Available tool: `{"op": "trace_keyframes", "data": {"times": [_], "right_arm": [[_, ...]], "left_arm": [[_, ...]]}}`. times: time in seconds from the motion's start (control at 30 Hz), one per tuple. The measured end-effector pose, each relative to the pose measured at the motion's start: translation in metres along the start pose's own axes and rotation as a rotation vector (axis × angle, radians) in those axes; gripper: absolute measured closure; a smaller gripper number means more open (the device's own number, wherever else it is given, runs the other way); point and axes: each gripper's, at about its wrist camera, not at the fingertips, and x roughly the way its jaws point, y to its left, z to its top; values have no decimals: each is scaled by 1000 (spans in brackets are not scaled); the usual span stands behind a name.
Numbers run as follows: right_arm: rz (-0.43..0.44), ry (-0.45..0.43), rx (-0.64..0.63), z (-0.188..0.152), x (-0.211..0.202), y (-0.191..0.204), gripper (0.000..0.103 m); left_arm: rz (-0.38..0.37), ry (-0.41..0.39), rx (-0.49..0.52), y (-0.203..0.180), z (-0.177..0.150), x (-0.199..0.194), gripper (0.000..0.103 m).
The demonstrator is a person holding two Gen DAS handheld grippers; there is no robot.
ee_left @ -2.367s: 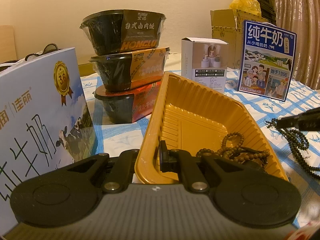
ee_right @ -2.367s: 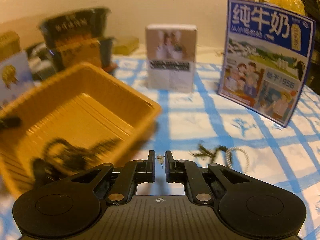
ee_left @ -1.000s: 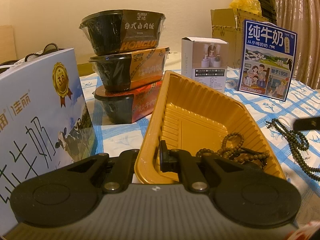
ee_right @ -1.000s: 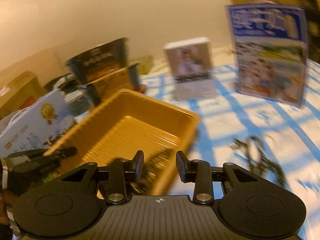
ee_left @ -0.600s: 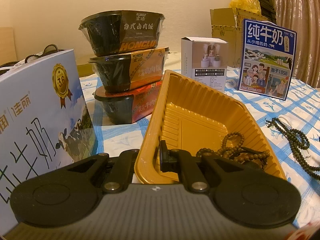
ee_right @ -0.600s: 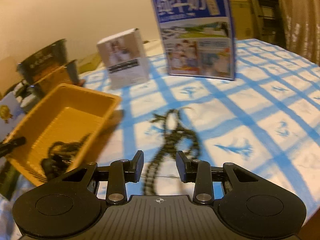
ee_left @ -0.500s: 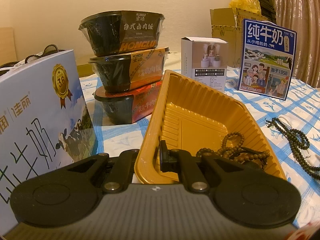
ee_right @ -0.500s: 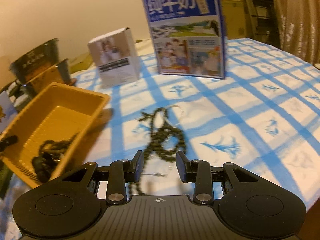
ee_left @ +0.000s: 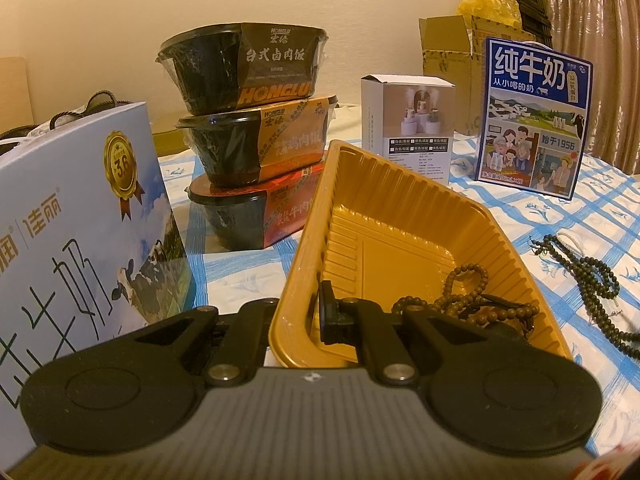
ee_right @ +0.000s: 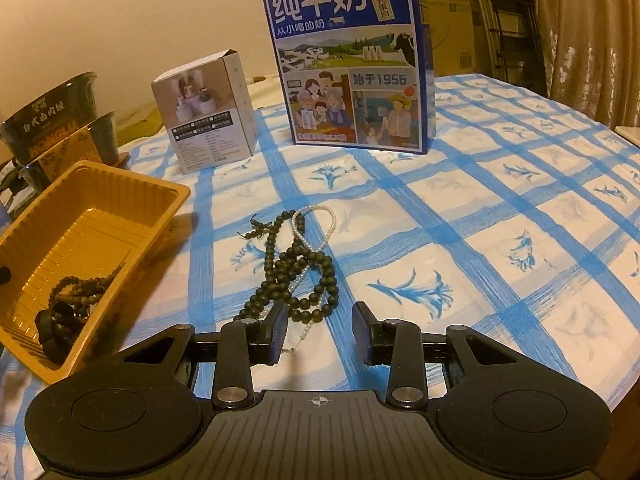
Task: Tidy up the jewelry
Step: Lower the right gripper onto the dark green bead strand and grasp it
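Right tool (ee_right: 319, 330): the jaws are held apart with nothing between the pads; it is tilted down toward the counter (ee_right: 500, 216), and only checked cloth is seen in the gap.
Dark bead string (ee_right: 296, 268): it is laid in loose loops on the cloth just ahead of the right tool, its nearest loop beside the left pad and slightly left of the gap's centre.
Long axis: the heap is stretched from near to far, leaning slightly left at the far end, so it is roughly in line with the tool's pointing direction, not across it.
White pearl strand (ee_right: 316, 220): it is tangled through the far half of the dark beads; a joint lift is judged likely.
Nearer hand: the right one is judged nearer; from the left view the heap (ee_left: 588, 268) is seen well off to the right, outside the tray.
Left tool (ee_left: 316, 316): the jaws are clamped together on the near wall of the yellow tray (ee_left: 400, 196), one pad inside, the other hidden outside.
Brown bead bracelets (ee_left: 464, 300): they are already placed in the tray's near end.
Tray from heap: it is set to the left, near but apart.
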Motion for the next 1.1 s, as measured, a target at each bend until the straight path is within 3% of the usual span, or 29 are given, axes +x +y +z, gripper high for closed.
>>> {"op": "trace_keyframes", "data": {"times": [0.67,1.1], "right_arm": [[-21,16,-21,3,12,-8,67],[-19,34,-112,21,60,-2,67]], "left_arm": [[1,2,1,0,0,0,96],[0,1,3,-1,1,0,96]]}}
